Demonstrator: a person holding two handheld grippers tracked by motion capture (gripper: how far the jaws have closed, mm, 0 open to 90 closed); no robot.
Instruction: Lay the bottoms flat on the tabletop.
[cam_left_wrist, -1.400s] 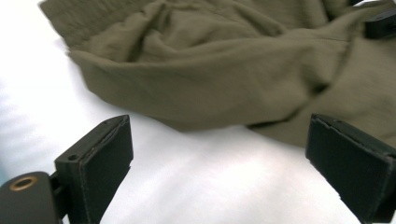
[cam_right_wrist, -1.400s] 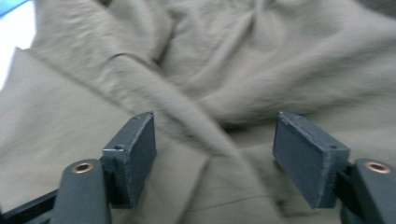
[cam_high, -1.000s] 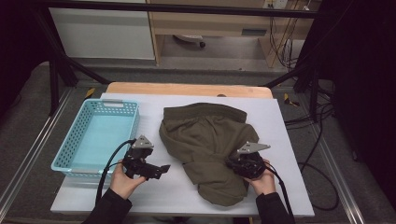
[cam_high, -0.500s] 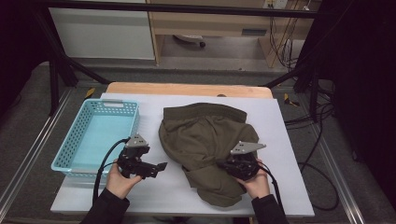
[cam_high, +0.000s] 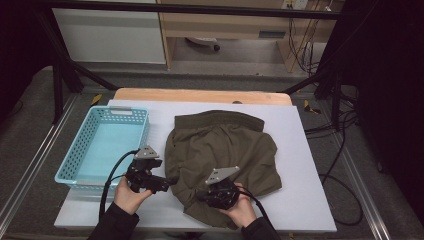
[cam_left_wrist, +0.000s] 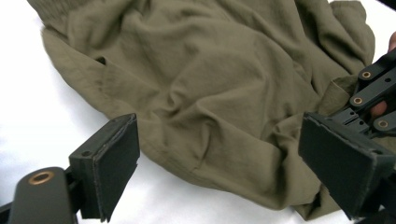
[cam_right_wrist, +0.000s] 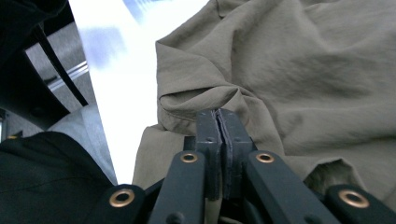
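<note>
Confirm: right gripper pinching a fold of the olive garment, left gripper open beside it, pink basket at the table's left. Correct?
One error: the basket is light blue, not pink, as the high view shows. The rest holds: the right gripper is shut on a fold of the olive garment, and the left gripper is open beside it.

Bare bench (cam_high: 300, 165) lies open beyond the garment (cam_high: 220, 150), on the far side of the right jaws; the basket (cam_high: 100, 145) walls off the room just beside the left jaws.
</note>
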